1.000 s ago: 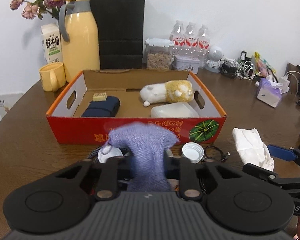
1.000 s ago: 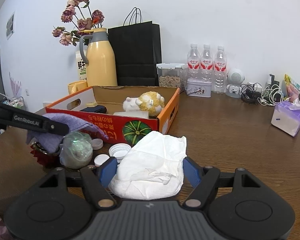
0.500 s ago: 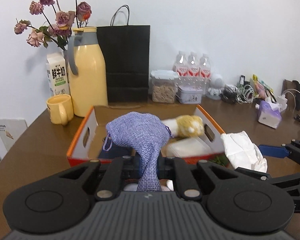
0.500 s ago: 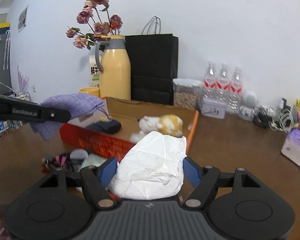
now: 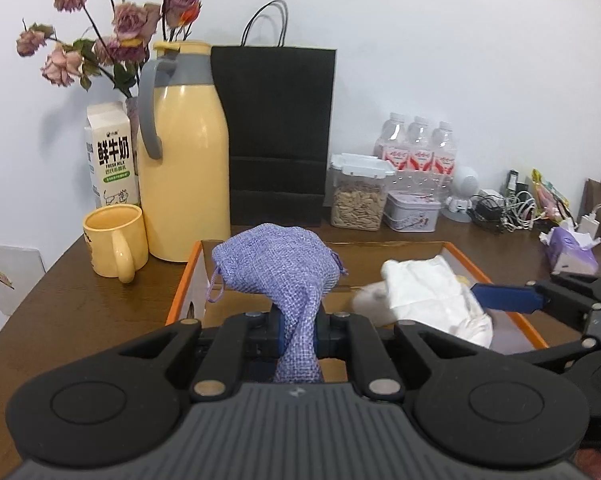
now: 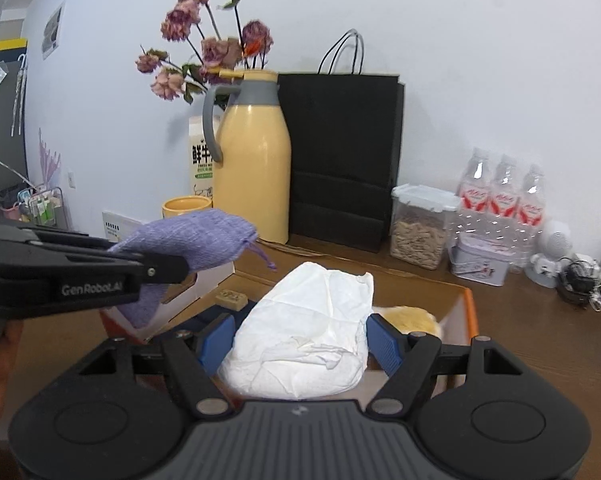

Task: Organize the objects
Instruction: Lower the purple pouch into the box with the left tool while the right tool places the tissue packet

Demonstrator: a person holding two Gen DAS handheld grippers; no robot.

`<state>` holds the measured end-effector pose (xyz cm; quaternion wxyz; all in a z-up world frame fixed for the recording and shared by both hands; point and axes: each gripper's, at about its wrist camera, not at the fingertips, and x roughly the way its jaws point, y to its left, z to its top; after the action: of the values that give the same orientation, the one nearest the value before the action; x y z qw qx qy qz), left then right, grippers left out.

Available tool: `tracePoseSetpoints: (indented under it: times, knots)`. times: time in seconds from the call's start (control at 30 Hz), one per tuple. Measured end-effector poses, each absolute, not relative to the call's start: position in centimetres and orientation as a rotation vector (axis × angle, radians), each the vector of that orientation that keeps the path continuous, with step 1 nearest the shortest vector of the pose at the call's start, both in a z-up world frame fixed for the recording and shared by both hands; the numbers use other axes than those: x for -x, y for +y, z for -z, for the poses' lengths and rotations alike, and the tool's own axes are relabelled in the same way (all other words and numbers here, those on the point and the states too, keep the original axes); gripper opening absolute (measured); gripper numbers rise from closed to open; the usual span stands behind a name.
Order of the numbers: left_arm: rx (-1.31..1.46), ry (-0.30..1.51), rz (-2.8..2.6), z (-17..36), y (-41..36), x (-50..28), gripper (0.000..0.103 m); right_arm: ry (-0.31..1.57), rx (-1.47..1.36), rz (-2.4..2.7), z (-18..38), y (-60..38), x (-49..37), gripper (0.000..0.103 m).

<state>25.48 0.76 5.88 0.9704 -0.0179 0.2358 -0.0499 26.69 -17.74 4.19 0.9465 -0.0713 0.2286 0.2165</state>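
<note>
Though hidden leftward, tan block [image 6: 231,299] rightward.

Box [image 5: 456,250] near centre on table [image 5: 80,304]; mug [image 5: 114,240], flask [image 5: 184,160], carton [image 5: 108,154] far left; bag [image 5: 276,136] behind; bottles [image 5: 416,152] far right.

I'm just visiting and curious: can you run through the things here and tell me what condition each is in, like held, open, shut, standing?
left gripper: shut on the purple pouch.
purple pouch: held up over the box.
right gripper: shut on the white packet.
white packet: held above the box.
cardboard box: open-topped.
yellow jug: upright, lid on.
yellow mug: upright.
seed container: lid closed.
black paper bag: standing.
</note>
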Motion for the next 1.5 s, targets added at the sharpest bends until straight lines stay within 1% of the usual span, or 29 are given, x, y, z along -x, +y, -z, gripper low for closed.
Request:
tracePoseSetpoints:
  times: [0.23,0.53,0.63,0.67,0.73,0.77,0.8,0.83,0.87,0.9,0.93,0.97,1.0,1.07,1.5]
  knots:
    - [0.062,0.518,0.112,-3.8,2.5,-29.2,0.011,0.502,0.16,-0.42,-2.0,-14.9,-30.3,0.071]
    - [0.029,0.557,0.123,-1.6,2.1,-30.4,0.012,0.526,0.139,-0.394,-0.4,-15.0,-32.0,0.071]
    - [0.029,0.563,0.111,-1.3,2.2,-30.6,0.014,0.543,0.139,-0.404,0.0,-15.1,-32.1,0.072]
    - [0.028,0.557,0.106,-1.3,2.2,-30.5,0.017,0.547,0.14,-0.405,0.1,-15.1,-32.0,0.072]
    - [0.017,0.537,0.086,-1.4,2.2,-30.2,0.03,0.544,0.142,-0.401,0.1,-15.1,-31.9,0.076]
    - [0.006,0.525,0.076,-1.5,2.1,-30.0,0.041,0.542,0.14,-0.399,0.0,-15.2,-31.9,0.078]
    - [-0.006,0.515,0.068,-1.6,2.1,-29.8,0.048,0.54,0.138,-0.392,0.0,-15.3,-31.8,0.083]
    - [-0.015,0.505,0.063,-1.6,2.0,-29.6,0.051,0.538,0.135,-0.386,0.0,-15.4,-31.7,0.087]
    - [-0.02,0.498,0.06,-1.6,2.0,-29.4,0.059,0.538,0.133,-0.382,-0.1,-15.5,-31.6,0.089]
    - [-0.02,0.49,0.056,-1.7,2.0,-29.2,0.072,0.54,0.13,-0.376,-0.1,-15.6,-31.6,0.095]
    - [-0.02,0.478,0.05,-1.8,2.0,-29.0,0.081,0.542,0.128,-0.37,0.0,-15.7,-31.6,0.101]
    - [-0.019,0.462,0.038,-1.9,2.1,-28.8,0.097,0.545,0.126,-0.365,0.0,-15.8,-31.6,0.103]
    - [-0.02,0.44,0.019,-2.1,2.1,-28.4,0.103,0.55,0.126,-0.361,0.0,-15.9,-31.5,0.103]
    - [-0.018,0.41,0.006,-2.4,2.1,-27.9,0.103,0.559,0.125,-0.357,0.0,-16.0,-31.5,0.103]
    - [0.031,0.379,-0.003,-3.4,2.6,-26.9,0.103,0.523,0.116,-0.354,-1.5,-16.6,-30.3,0.103]
